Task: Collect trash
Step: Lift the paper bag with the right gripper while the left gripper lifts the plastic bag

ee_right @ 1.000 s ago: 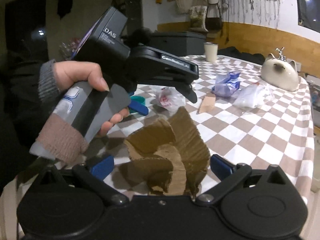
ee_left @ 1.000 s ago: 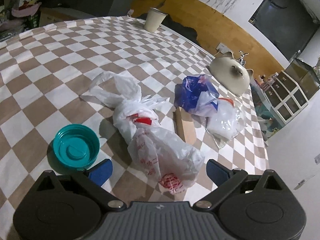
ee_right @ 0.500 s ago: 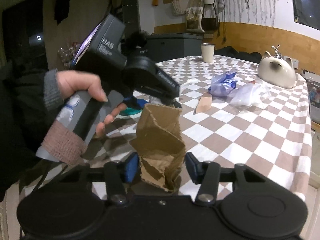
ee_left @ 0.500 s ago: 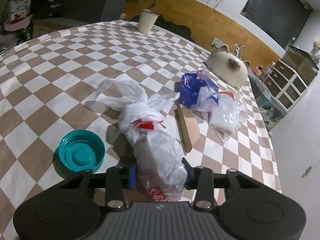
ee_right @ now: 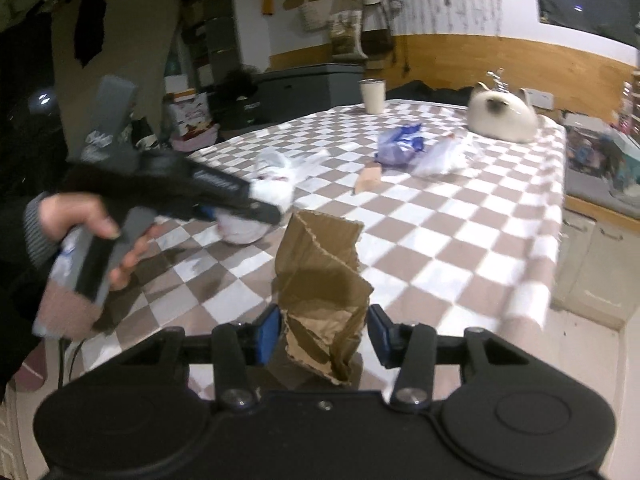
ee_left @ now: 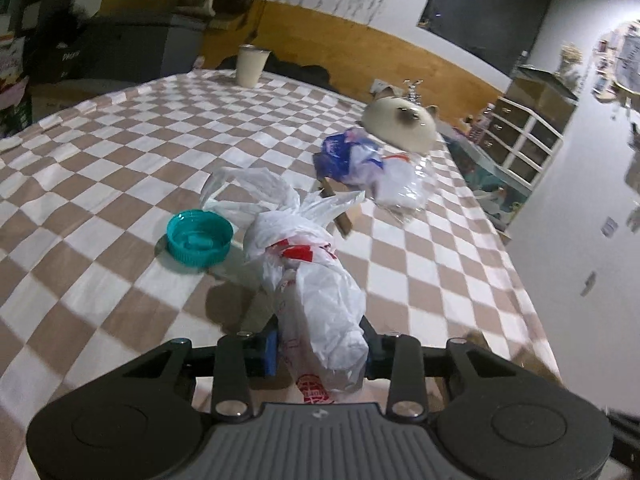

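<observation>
White plastic bag [ee_left: 316, 292] now lifted, clamped in left tool [ee_left: 320, 346], right tool [ee_right: 322, 334] apparently still pinching torn cardboard [ee_right: 322, 280].

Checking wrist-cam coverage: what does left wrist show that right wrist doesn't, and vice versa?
Left only: teal lid beside the white plastic bag, which the left gripper clamps.
Right only: crumpled cardboard between the right gripper fingers, plus the person's left hand.
Both: white plastic bag, blue bag, clear bag, cup, cat figure, checkered tablecloth.

No readable text (print blurred)
</observation>
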`<state>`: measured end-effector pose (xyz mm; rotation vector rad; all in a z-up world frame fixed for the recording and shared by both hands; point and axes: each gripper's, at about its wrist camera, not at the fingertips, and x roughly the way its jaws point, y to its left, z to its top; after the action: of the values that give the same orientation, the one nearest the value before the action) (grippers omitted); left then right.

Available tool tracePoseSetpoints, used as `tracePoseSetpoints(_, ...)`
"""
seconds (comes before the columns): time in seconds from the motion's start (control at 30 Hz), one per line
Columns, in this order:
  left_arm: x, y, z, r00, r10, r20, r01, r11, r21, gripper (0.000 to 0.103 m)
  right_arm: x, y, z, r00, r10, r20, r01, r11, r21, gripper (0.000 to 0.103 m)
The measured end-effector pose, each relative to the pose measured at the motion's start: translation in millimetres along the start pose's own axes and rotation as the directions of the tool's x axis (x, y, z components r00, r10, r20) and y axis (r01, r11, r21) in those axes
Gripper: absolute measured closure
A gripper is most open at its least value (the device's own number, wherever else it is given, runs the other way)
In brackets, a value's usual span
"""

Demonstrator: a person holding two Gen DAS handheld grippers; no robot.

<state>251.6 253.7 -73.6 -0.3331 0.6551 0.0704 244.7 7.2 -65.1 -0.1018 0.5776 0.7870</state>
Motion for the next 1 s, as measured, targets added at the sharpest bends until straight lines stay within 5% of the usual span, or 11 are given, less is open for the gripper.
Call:
tracePoseSetpoints(0.3, -55, -28, -45, 0.996, -0.069, 0.06, 0.063, 0.993, 0.097, 0.065, -27, 12, -18, 1.0, 0.007, 0.0, -0.007, 0.999, 0.038, 0.057)
tracePoseSetpoints(0.5, -71, -40, -73, 0.994, -0.07, 0.083, 0.057, 0.987, 0.153, 0.065, -44, 21, -30, 0.992, 0.129, -0.007, -0.128, 0.986, 0.11, 0.037)
tracePoseSetpoints(0.67, -75, -41, -86, 0.993, -0.065, 0.096, 0.049, 0.985, 0.166, 0.065, -39, 9, -35, 0.972, 0.234, 0.016, -0.229, 0.929, 0.292, 0.02)
tracePoseSetpoints(1.0, -80, -29, -93, 0.992, -0.073, 0.108, 0.055, 0.986, 0.157, 0.064, -27, -2, -55, 0.918, 0.392, 0.064, -0.378, 0.812, 0.445, 0.015)
